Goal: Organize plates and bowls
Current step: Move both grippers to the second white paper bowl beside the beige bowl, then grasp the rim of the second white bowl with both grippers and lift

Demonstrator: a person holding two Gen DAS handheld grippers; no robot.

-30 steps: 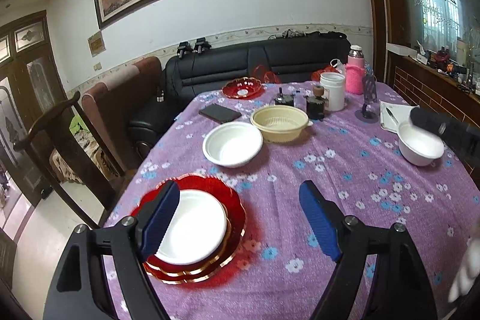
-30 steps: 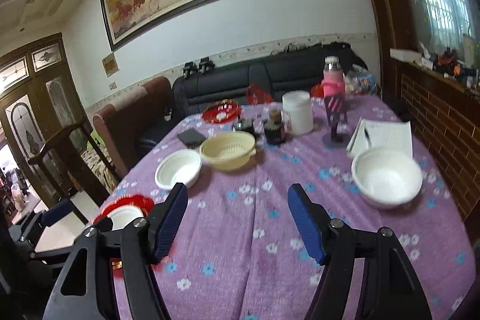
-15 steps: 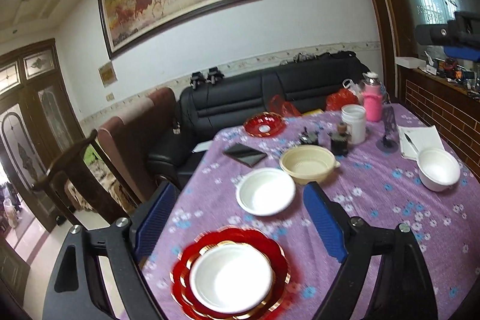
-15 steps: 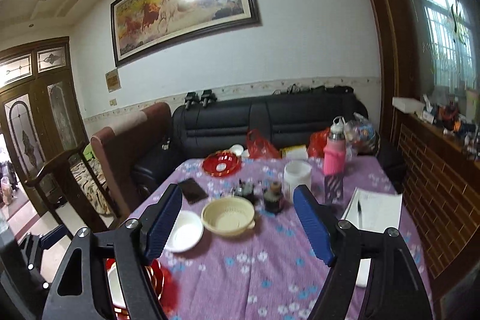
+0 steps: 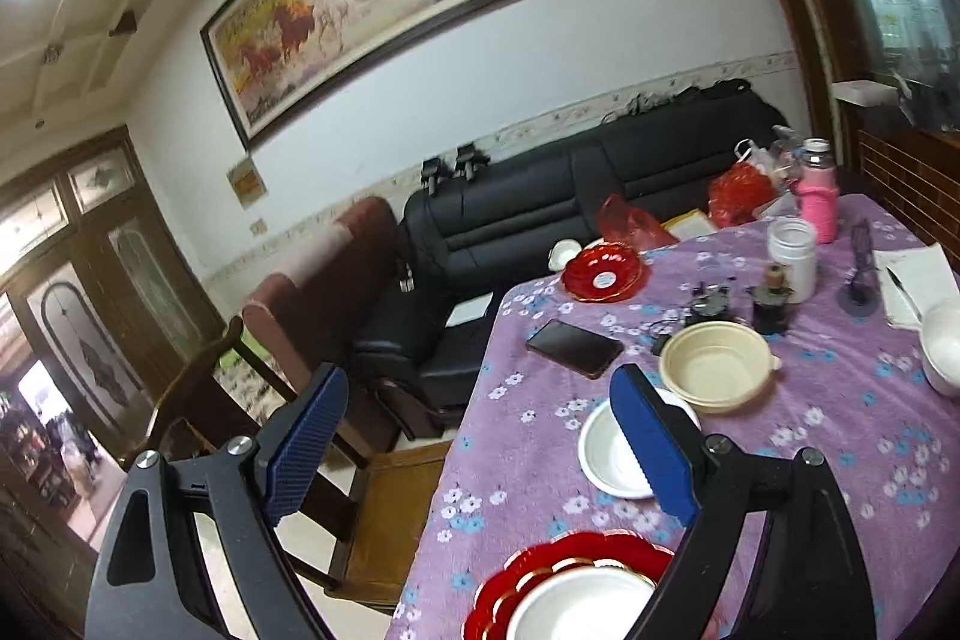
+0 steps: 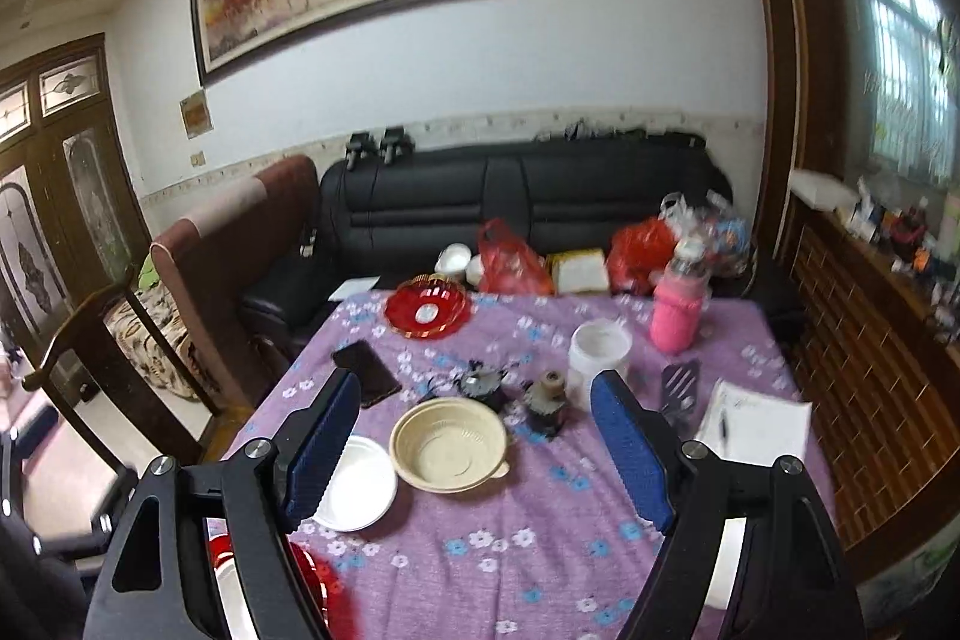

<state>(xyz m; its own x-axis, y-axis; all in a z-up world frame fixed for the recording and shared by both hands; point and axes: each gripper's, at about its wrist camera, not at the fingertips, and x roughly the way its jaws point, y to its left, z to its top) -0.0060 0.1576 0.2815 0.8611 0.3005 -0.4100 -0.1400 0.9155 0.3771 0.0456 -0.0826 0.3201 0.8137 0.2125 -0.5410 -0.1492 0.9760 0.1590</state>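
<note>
Purple floral tablecloth [image 6: 540, 550]: white plate [image 6: 354, 484] lies below both empty, spread grippers, nearer the left gripper [image 5: 480, 454] than the right gripper [image 6: 474, 451].

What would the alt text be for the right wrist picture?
Open, empty blue-padded tongs hang over a purple flowered tablecloth. On the cloth lie a beige plastic bowl, a white round plate, a red glass dish, a black phone and a pink bottle. A black leather sofa stands behind.

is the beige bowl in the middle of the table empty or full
Empty. The beige bowl shows its bare inside bottom in both views.
</note>
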